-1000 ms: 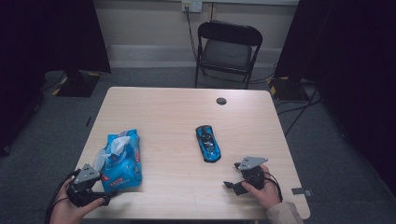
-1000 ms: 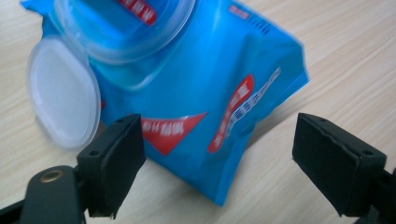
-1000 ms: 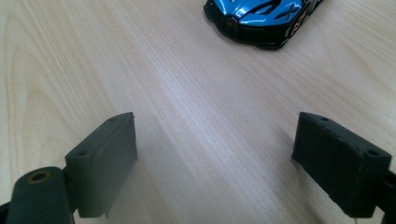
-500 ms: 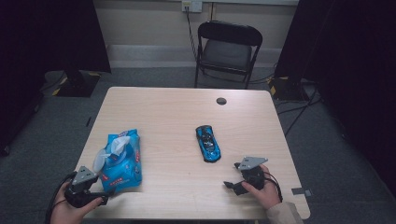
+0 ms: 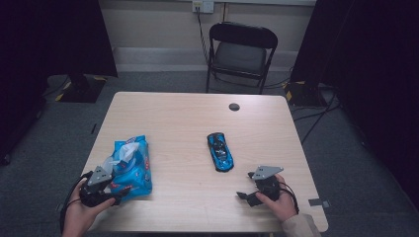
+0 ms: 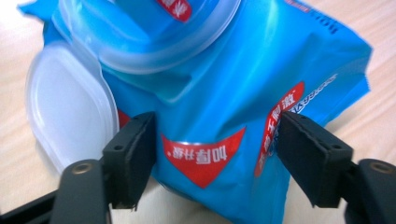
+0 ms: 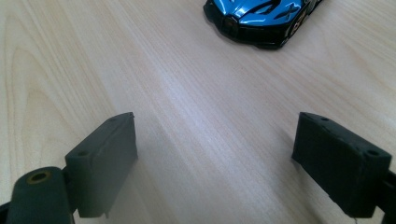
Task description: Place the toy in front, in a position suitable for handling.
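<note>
A blue wet-wipes pack (image 5: 131, 165) lies at the table's front left, its clear lid (image 6: 70, 107) flipped open and a white wipe sticking up. My left gripper (image 5: 117, 190) is at its near end. In the left gripper view the pack (image 6: 224, 93) sits between the jaws of the left gripper (image 6: 215, 149), which have just been closing, and both pads touch its sides. A blue and black toy car (image 5: 220, 151) lies mid-table. My right gripper (image 5: 244, 185) rests open at the front right, aimed at the car (image 7: 261, 21), nothing between the jaws of the right gripper (image 7: 215, 140).
The light wooden table (image 5: 188, 118) has a small black round cap (image 5: 234, 106) near its far edge. A black folding chair (image 5: 240, 52) stands behind it. Dark curtains hang on both sides, and cables run over the grey floor.
My left gripper has slid forward onto the near end of the pack. The pack, the car and the right hand have kept still.
</note>
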### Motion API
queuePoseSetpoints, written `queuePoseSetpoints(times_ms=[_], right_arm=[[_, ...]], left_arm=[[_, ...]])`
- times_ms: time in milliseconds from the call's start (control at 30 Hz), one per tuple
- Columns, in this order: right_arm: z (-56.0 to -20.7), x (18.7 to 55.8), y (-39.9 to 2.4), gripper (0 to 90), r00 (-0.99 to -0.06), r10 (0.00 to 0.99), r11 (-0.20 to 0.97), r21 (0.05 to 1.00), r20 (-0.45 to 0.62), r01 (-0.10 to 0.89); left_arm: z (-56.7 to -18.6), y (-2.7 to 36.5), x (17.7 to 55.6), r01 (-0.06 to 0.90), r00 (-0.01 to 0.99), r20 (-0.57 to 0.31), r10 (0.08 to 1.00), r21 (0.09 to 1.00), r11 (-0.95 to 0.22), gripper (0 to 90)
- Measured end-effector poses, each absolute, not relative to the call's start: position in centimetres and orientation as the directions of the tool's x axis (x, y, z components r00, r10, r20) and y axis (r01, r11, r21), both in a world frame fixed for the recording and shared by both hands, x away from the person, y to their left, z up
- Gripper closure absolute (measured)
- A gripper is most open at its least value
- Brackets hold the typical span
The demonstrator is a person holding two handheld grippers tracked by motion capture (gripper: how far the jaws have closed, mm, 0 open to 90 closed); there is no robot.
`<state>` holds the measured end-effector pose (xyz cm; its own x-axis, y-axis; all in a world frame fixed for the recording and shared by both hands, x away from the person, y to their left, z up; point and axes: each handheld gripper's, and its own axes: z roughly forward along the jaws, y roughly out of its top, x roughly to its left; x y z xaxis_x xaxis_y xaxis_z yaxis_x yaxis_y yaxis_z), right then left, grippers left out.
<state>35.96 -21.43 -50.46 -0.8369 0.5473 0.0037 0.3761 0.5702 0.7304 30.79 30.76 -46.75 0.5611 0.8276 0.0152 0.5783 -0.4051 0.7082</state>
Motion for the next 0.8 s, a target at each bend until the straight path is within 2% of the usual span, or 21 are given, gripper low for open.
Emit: queuePoseSetpoints(times_ms=[200, 467, 533, 633, 800], right_arm=[[-50.5, 36.0, -21.4, 12.7, -0.837, 0.547, 0.570, 0.730, 0.004, 0.376], [-50.5, 35.9, -21.4, 12.7, -0.836, 0.549, 0.570, 0.730, 0.003, 0.377], [-50.5, 35.9, -21.4, 12.7, -0.835, 0.550, 0.569, 0.730, 0.003, 0.378], [-50.5, 35.9, -21.4, 12.7, -0.835, 0.550, 0.569, 0.731, 0.002, 0.377], [-50.5, 35.9, -21.4, 12.7, -0.835, 0.551, 0.569, 0.731, 0.002, 0.377]], left_arm=[[-46.6, 29.9, 32.4, 0.549, 0.579, 0.017, 0.815, 0.731, -0.406, 35.0], [-46.6, 28.7, 34.5, 0.571, 0.546, 0.010, 0.838, 0.728, -0.380, 34.9], [-46.6, 28.4, 34.5, 0.570, 0.534, 0.015, 0.845, 0.731, -0.374, 31.3], [-46.8, 28.0, 34.2, 0.578, 0.525, 0.036, 0.850, 0.718, -0.388, 19.9], [-47.5, 28.0, 34.0, 0.592, 0.511, 0.030, 0.859, 0.713, -0.377, 15.8]])
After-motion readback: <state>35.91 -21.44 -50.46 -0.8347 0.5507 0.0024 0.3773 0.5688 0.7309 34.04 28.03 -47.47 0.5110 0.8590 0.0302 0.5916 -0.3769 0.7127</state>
